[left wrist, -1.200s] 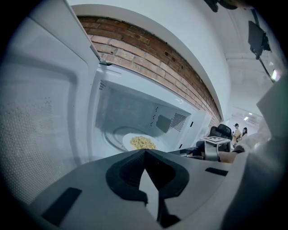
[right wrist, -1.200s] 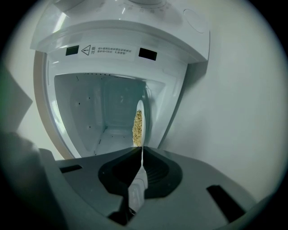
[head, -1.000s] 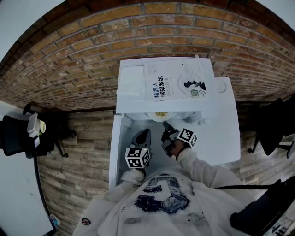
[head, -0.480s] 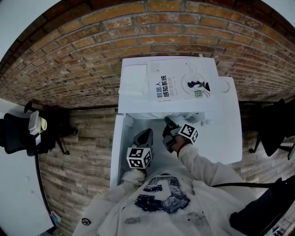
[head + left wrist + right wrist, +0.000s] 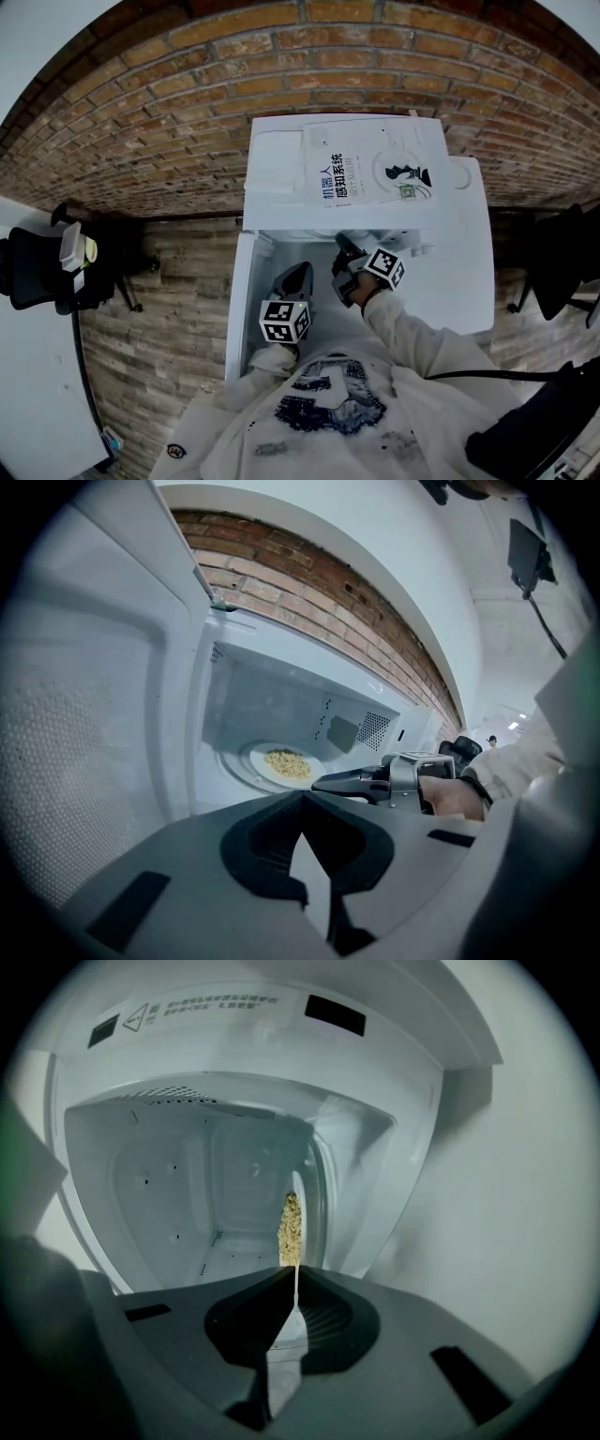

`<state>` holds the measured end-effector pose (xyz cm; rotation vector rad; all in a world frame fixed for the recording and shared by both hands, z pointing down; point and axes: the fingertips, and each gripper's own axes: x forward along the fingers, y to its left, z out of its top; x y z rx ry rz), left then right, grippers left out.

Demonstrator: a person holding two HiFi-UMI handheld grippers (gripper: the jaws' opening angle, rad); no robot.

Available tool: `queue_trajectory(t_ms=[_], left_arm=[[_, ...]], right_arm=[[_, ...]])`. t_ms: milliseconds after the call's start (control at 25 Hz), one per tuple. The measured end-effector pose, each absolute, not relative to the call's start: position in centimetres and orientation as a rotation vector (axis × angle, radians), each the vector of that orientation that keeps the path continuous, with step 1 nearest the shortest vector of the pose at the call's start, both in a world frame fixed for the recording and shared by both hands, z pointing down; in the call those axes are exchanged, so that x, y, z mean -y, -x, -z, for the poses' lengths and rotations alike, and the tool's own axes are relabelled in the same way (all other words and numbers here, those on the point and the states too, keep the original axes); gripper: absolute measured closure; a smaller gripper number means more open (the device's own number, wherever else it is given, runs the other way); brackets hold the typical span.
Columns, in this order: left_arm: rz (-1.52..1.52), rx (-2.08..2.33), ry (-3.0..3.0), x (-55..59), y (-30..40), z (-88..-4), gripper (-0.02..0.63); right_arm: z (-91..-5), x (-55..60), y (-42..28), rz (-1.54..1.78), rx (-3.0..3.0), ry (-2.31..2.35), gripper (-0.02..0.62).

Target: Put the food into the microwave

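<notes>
Head view: the food is no longer seen at the mouth of the microwave, having been carried inside, at the left gripper view's centre, its plate still pinched at the rim by the closed right tongs, the left tongs shut and empty, so release is judged next.

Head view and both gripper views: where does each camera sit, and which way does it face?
Head view: on the person's head, facing steeply down onto the microwave; torso, left gripper and right gripper show.
Left gripper view: on the left gripper, beside the open door, facing into the microwave; own jaws, right gripper and hand show.
Right gripper view: on the right gripper, rolled sideways, facing into the microwave; only own jaws show.
Both gripper views share the plate.
</notes>
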<state>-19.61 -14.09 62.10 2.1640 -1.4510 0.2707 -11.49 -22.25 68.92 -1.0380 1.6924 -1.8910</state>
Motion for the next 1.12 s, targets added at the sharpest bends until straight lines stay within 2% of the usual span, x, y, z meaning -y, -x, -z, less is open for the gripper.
queue_trajectory(t_ms=[520,1120], left_arm=[[-0.255,1.474,-2.177,13.1,19.6,-61.3,0.598],[-0.25,1.468,-2.309,11.6,17.4,-56.8,0.598]], right_arm=[[-68.3,20.4,10.8,1.887,-1.717,1.023,0.572],[-61.7,16.0,6.8,1.619,-2.135,1.153,0.58]])
